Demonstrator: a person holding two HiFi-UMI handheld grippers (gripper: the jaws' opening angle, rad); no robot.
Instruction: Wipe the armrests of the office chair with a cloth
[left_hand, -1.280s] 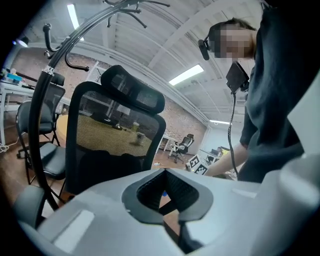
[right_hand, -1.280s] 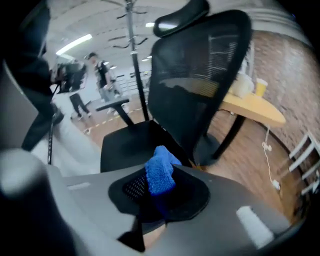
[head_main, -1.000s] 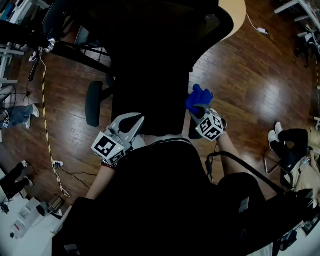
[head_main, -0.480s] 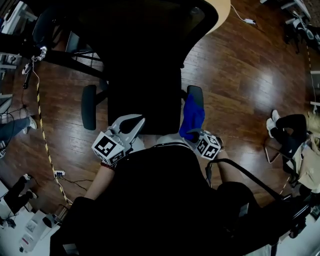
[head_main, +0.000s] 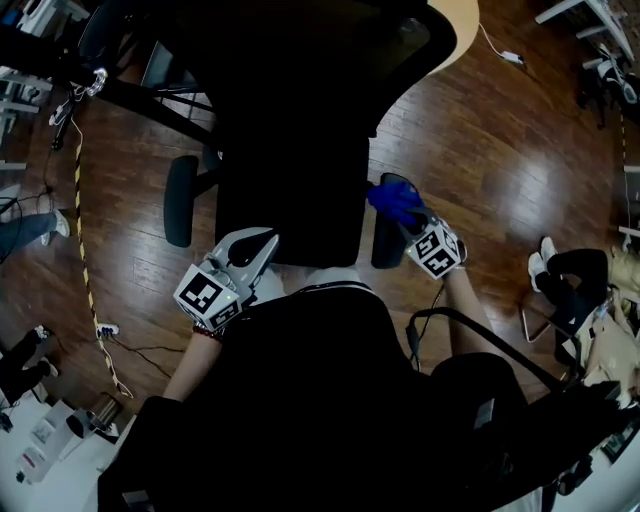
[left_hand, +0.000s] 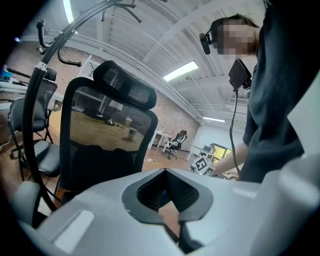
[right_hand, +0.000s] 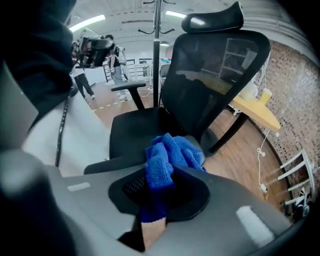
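The floor (head_main: 500, 150) was dark, glossy wood plank that caught pale glare from overhead. A round table (head_main: 462, 28) with a light wood top stood at the upper edge of the head view, with a white power strip (head_main: 510, 57) on the boards near it. A yellow-and-black striped line (head_main: 80, 240) ran across the floor at the left. The side wall (right_hand: 295, 90) was brick. Strip lights (left_hand: 182, 71) hung under a white ribbed ceiling (left_hand: 150, 30), and a black coat stand (right_hand: 158, 60) rose farther back in the room.

Nubby blue terry cloth (right_hand: 170, 150), black mesh chair back (right_hand: 215, 70), smooth matt armrest (head_main: 181, 200), glossy dark wooden floor (head_main: 480, 160)
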